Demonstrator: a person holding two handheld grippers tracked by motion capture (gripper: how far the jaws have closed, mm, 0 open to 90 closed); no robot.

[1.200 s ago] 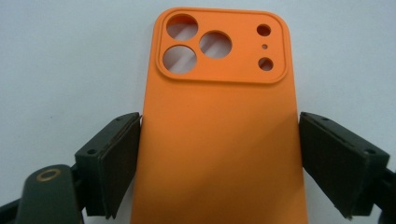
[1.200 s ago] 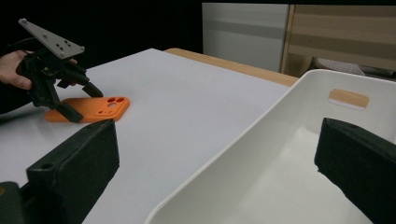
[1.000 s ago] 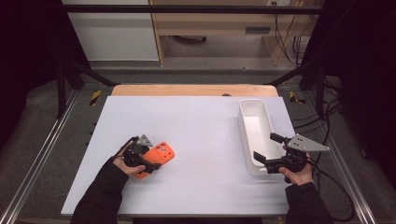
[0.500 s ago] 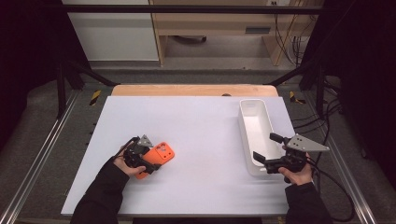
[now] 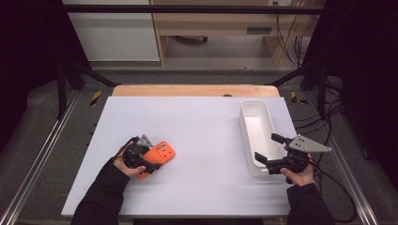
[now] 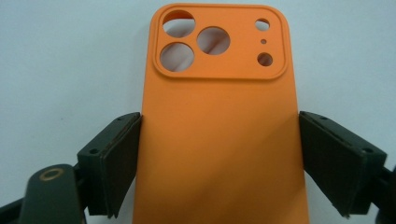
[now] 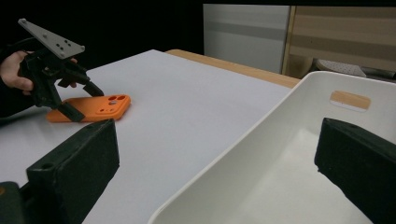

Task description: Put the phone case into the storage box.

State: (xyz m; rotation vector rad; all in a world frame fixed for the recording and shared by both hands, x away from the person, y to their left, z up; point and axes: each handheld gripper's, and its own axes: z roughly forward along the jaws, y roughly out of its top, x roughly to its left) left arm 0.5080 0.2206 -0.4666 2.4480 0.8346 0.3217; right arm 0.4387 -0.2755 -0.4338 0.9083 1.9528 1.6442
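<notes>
Nothing has moved since a moment ago: both hands have kept still. So the job looks stuck at the grab, with the lift yet to come.

The left hand-held gripper (image 6: 219, 116) is squeezing the orange rubbery phone case (image 6: 219, 154) by its two long sides. The case lies flat on the white worktop (image 5: 206, 122), near the left front. It is smooth, with round corners and round camera holes.

The right hand-held gripper (image 7: 219, 126) is spread wide and holds nothing. It waits at the near end of the long white plastic tray (image 5: 256, 112), which is shiny, deep and bare inside.
</notes>
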